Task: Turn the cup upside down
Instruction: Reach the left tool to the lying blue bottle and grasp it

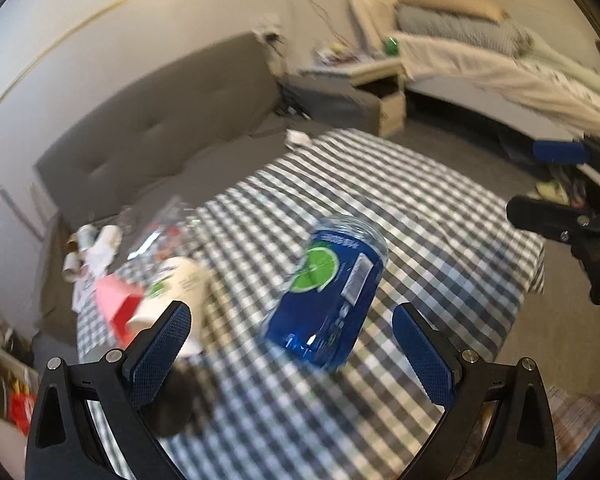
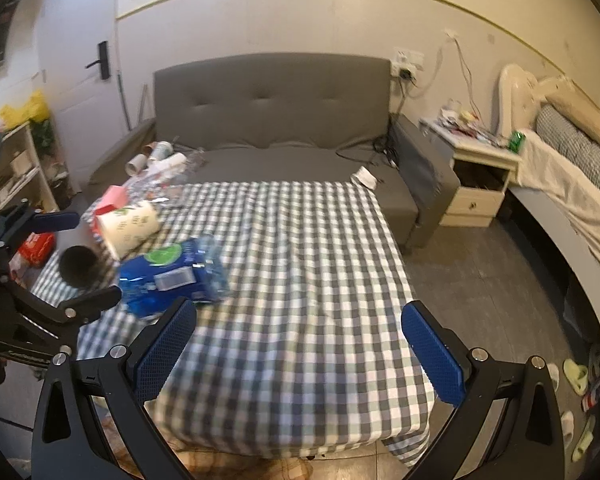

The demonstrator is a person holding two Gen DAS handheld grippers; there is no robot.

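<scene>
The cup [image 1: 327, 293] is clear plastic with a blue label and a green lime picture. It lies on its side on the checked tablecloth [image 1: 420, 220], just ahead of my open left gripper [image 1: 292, 326], between the fingers' lines but untouched. It also shows in the right wrist view [image 2: 172, 276], at the table's left. My right gripper [image 2: 300, 324] is open and empty above the table's near middle. The left gripper shows there [image 2: 76, 258] at the left, beside the cup.
A white paper roll [image 2: 128, 228], a pink box [image 2: 110, 198] and a dark round cup [image 2: 77, 265] lie at the table's left. A grey sofa [image 2: 272, 112] stands behind it, a nightstand [image 2: 476, 176] and bed [image 2: 572, 168] to the right.
</scene>
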